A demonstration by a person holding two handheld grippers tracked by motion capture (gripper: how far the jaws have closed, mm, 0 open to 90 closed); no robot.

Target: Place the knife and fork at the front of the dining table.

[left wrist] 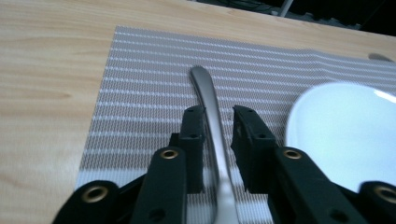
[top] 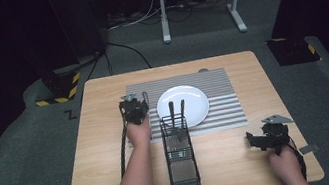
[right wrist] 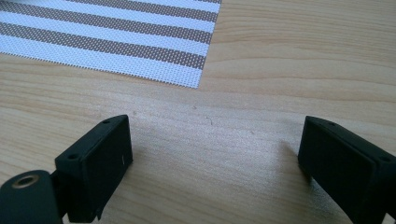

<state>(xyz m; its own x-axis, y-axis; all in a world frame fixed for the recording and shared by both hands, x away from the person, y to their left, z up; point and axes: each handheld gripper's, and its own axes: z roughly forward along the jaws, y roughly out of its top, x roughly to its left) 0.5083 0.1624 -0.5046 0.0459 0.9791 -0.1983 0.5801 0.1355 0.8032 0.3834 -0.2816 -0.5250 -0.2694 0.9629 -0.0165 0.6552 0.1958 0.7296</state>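
Observation:
A silver piece of cutlery [left wrist: 204,84] lies flat on the striped placemat [left wrist: 140,84], handle end pointing away, left of the white plate [left wrist: 345,135]. My left gripper [left wrist: 218,114] straddles its shaft; the jaws stand slightly apart, with a gap showing on the right side, so nothing is squeezed. From above, the left gripper [top: 134,109] sits at the placemat's [top: 222,113] left edge beside the plate [top: 189,99]. My right gripper [top: 254,141] rests near the table's front right, jaws wide open over bare wood [right wrist: 215,154].
A black wire basket [top: 182,165] stands in front of the plate, with two dark-handled utensils [top: 171,109] sticking up from its far end. The placemat's corner [right wrist: 116,42] lies beyond the right gripper. Table edges are close on the right and front.

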